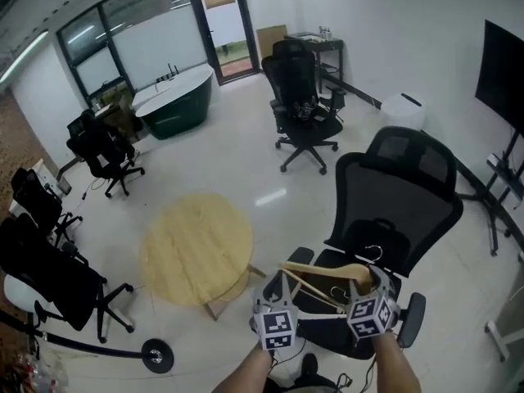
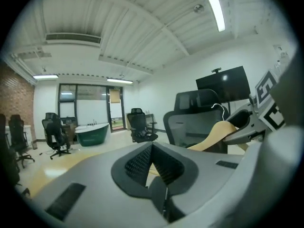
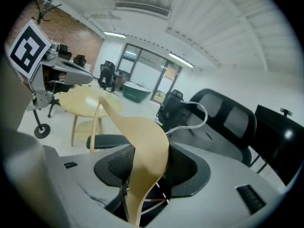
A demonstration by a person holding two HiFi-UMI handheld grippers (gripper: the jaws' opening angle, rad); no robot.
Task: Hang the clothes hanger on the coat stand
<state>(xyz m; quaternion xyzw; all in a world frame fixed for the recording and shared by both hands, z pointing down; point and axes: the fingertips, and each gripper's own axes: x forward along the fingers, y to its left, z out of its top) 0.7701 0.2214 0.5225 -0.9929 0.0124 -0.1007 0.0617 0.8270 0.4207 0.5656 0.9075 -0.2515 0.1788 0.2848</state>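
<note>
The wooden clothes hanger [image 1: 323,275] with a metal hook [image 1: 374,252] is held in the air above the seat of a black office chair [image 1: 397,199]. My right gripper [image 1: 372,283] is shut on one arm of the hanger [image 3: 145,146], which stands between its pads. The left gripper [image 1: 274,289] is by the hanger's other end; its pads [image 2: 142,160] meet with nothing clearly between them. The coat stand [image 1: 155,354] is at the lower left, with its base on the floor and its pole leaning out of the picture. Its branched top [image 3: 47,4] shows in the right gripper view.
A round wooden table [image 1: 196,248] stands between me and the coat stand. Several black office chairs [image 1: 303,105] are spread about the room. A dark green bathtub [image 1: 173,101] is at the back and a screen on a stand [image 1: 501,80] at the right.
</note>
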